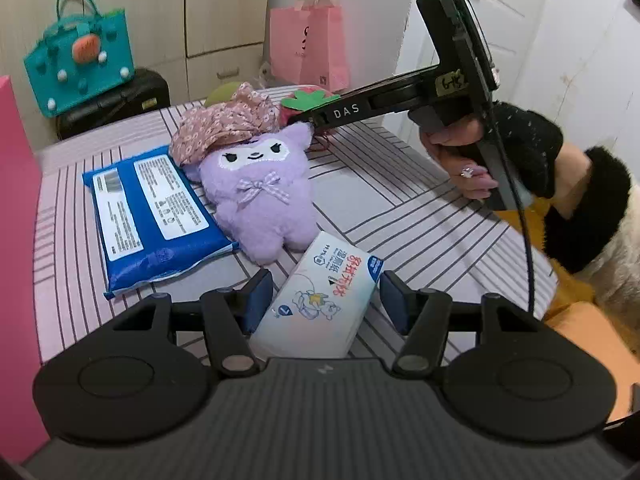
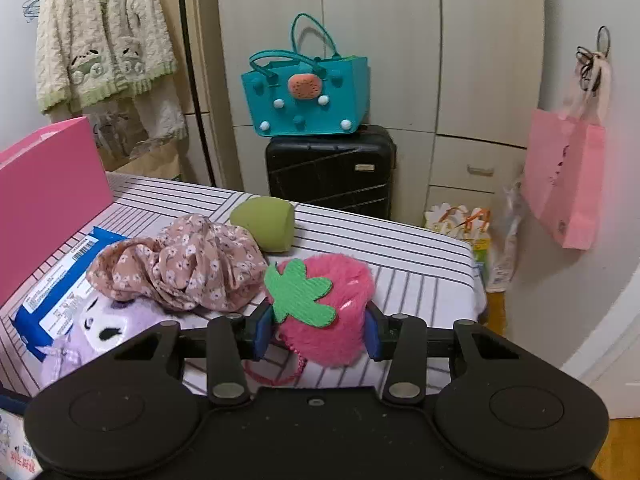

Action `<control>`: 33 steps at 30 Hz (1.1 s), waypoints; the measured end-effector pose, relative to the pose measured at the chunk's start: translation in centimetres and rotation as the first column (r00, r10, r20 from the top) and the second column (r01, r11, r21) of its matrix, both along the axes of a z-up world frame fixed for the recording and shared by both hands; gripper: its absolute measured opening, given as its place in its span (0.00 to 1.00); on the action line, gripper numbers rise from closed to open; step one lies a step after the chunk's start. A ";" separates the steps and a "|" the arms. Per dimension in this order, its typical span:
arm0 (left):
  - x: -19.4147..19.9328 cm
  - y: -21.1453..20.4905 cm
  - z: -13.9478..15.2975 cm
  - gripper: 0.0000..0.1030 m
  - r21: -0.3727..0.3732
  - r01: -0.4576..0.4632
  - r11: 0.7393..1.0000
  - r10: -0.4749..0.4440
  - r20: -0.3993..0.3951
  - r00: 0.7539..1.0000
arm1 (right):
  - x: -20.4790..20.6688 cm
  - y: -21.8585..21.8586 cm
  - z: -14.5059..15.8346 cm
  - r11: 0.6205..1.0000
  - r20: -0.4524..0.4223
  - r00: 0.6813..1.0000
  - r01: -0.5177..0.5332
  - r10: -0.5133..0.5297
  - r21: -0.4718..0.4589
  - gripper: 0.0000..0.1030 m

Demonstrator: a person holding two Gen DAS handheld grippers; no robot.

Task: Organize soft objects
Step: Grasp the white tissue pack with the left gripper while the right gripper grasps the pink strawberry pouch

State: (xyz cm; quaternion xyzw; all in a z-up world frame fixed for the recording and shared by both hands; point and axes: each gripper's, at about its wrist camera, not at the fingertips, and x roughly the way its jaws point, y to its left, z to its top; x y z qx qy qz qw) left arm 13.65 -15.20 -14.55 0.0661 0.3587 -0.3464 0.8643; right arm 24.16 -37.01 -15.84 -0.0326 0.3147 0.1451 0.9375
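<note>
On the striped table my left gripper (image 1: 326,300) is open around a white tissue pack (image 1: 320,300); its pads stand on either side, the left pad close to touching. A purple plush (image 1: 260,196) lies beyond it, with a floral cloth (image 1: 228,124) on its head and a blue wipes pack (image 1: 152,216) to its left. My right gripper (image 2: 316,330) is open with its pads on both sides of a pink fuzzy strawberry pouch (image 2: 328,320); contact is unclear. The floral cloth (image 2: 180,264) and a green sponge (image 2: 266,222) lie just beyond it.
A pink box (image 2: 48,192) stands at the table's left edge. A teal bag (image 2: 308,96) sits on a black suitcase (image 2: 332,172) behind the table. A pink paper bag (image 2: 564,188) hangs on the right wall. A cardigan (image 2: 104,40) hangs at the back left.
</note>
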 end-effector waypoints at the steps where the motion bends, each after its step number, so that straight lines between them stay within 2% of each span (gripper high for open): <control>1: -0.3 -0.3 -0.1 0.57 0.014 0.001 1.000 -0.001 0.018 1.000 | -0.3 -0.1 0.0 1.000 -0.004 1.000 0.003 -0.003 0.005 0.47; 8: -1.1 -0.6 -0.4 0.47 0.068 0.005 0.998 -0.011 0.088 0.996 | -3.5 -1.3 0.2 0.998 -0.034 0.999 0.043 -0.042 0.034 0.47; 12: -1.3 -0.6 -0.6 0.47 0.060 -0.005 0.998 -0.001 0.099 0.995 | -6.0 -1.2 0.2 0.997 -0.047 0.997 0.061 -0.058 0.054 0.47; 16: -1.7 -0.6 -0.7 0.41 0.050 -0.029 0.998 0.023 0.108 0.994 | -8.6 -1.3 0.0 0.989 -0.079 0.995 0.068 -0.058 0.131 0.47; 24: -1.5 0.1 -0.3 0.39 -0.026 -0.069 0.997 0.069 0.029 0.997 | -12.2 -1.0 0.4 0.965 -0.157 0.987 0.068 -0.029 0.252 0.47; 29: -1.9 0.4 0.0 0.39 -0.045 -0.084 0.995 0.085 0.009 0.996 | -13.8 -0.2 1.0 0.967 -0.165 0.986 0.046 -0.004 0.249 0.47; 33: -2.2 1.0 0.5 0.39 -0.068 -0.089 0.994 0.088 -0.013 0.996 | -14.8 0.4 1.5 0.961 -0.214 0.977 0.037 0.024 0.276 0.47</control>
